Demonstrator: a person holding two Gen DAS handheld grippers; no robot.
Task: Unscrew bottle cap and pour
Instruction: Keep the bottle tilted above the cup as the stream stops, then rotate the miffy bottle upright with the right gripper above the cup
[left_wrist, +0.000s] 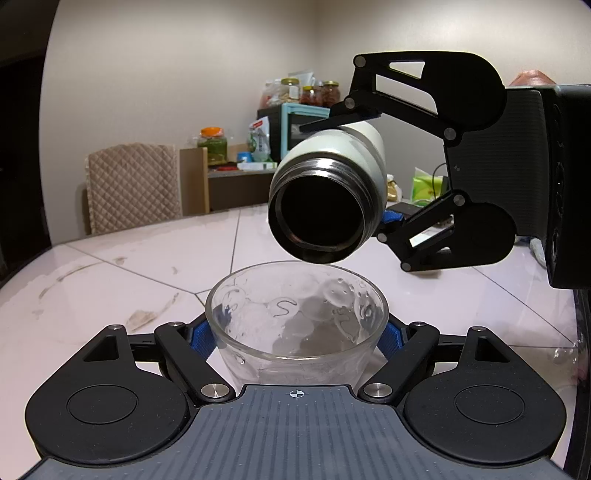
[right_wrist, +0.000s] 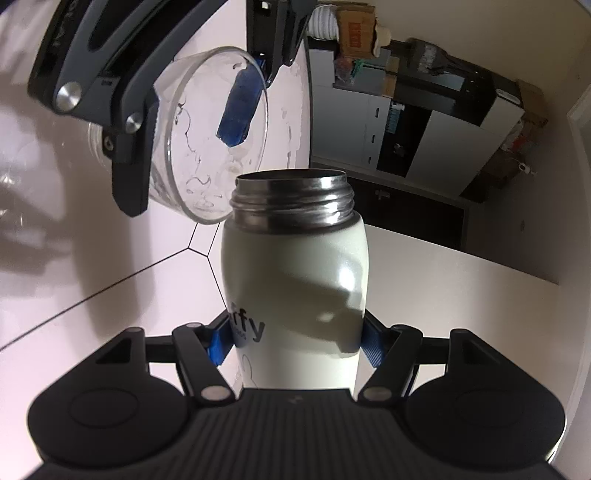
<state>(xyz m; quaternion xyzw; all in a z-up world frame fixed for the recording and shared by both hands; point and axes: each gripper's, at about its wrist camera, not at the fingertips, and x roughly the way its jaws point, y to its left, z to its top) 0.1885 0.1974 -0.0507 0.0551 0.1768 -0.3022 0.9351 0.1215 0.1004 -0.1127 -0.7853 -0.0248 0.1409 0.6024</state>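
So the cap is already off, going by the bare threaded steel neck on the white bottle (left_wrist: 332, 184). No cap can be spotted in either view. The bottle is clamped around its body by the right gripper (right_wrist: 295, 339) and tipped on its side, mouth held just above the rim of the glass cup (left_wrist: 295, 317). The cup is gripped by the left gripper (left_wrist: 295, 336), close over the tiled surface (left_wrist: 110, 280). No liquid can be seen flowing yet, so the pour itself looks like what's left.
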